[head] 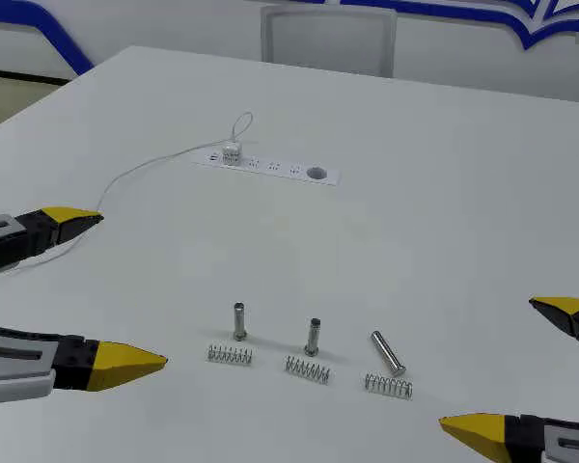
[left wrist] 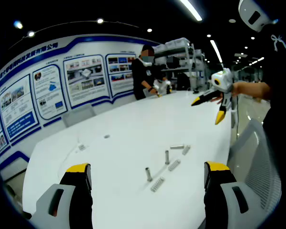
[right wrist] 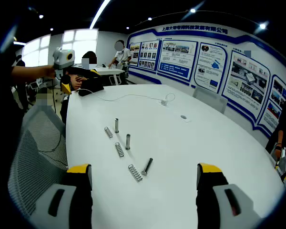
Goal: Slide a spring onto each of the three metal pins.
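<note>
Three short silver metal pins [head: 313,336], two upright, right one lying, three small coiled steel springs [head: 307,369] one beside each, white tabletop [head: 444,193], left tool [head: 133,289] and right tool [head: 485,363] both released, empty

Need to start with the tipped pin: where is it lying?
In the head view the tipped pin is rightmost of the three, lying behind the rightmost spring, right of the middle pin.

Left tool [left wrist: 148,168] spread wide, three pins [left wrist: 167,156], three springs [left wrist: 157,184], white table [left wrist: 109,152]
</note>
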A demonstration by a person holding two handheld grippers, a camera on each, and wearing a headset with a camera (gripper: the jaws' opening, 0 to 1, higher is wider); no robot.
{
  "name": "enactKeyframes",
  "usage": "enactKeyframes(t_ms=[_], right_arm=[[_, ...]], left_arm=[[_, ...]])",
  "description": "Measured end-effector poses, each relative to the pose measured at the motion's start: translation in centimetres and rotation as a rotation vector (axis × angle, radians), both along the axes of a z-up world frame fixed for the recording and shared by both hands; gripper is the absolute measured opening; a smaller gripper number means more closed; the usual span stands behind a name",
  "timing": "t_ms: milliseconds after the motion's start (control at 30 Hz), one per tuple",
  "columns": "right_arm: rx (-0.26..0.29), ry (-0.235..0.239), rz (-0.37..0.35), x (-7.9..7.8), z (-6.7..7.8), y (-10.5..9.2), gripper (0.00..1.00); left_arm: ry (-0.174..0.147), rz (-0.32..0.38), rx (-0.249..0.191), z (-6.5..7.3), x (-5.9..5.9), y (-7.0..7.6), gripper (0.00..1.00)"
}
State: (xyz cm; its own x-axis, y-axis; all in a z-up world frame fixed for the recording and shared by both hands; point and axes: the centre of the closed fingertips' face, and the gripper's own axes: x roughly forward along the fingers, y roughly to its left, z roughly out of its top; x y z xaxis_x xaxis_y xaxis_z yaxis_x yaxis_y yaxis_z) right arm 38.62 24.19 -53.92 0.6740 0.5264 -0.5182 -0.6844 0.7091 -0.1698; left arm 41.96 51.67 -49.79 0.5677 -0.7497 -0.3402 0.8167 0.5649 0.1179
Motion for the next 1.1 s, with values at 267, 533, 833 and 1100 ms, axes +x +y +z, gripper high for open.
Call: enactKeyframes(t_ms=[267,533,833,1100], right_arm=[[0.013,-0.005,0.002,0.1,0.3,0.2,0.92],[0.002,0.003,0.013,-0.2,0.0,0.5,0.92],[0.009,0.004,-0.001,-0.3,-0.2,0.1,0.91],[0.023,0.014,0.012,0.0,-0.7,0.6,0.91]], left_arm=[[-0.005,0.003,-0.03,0.7,-0.4,-0.1,1.0],[-0.003,-0.022,-0.005,0.5,-0.5,-0.7,1.0],[0.005,-0.029,0.015,-0.1,-1.0,-1.2,1.0],[0.009,-0.012,0.035,0.0,-1.4,-0.8,1.0]])
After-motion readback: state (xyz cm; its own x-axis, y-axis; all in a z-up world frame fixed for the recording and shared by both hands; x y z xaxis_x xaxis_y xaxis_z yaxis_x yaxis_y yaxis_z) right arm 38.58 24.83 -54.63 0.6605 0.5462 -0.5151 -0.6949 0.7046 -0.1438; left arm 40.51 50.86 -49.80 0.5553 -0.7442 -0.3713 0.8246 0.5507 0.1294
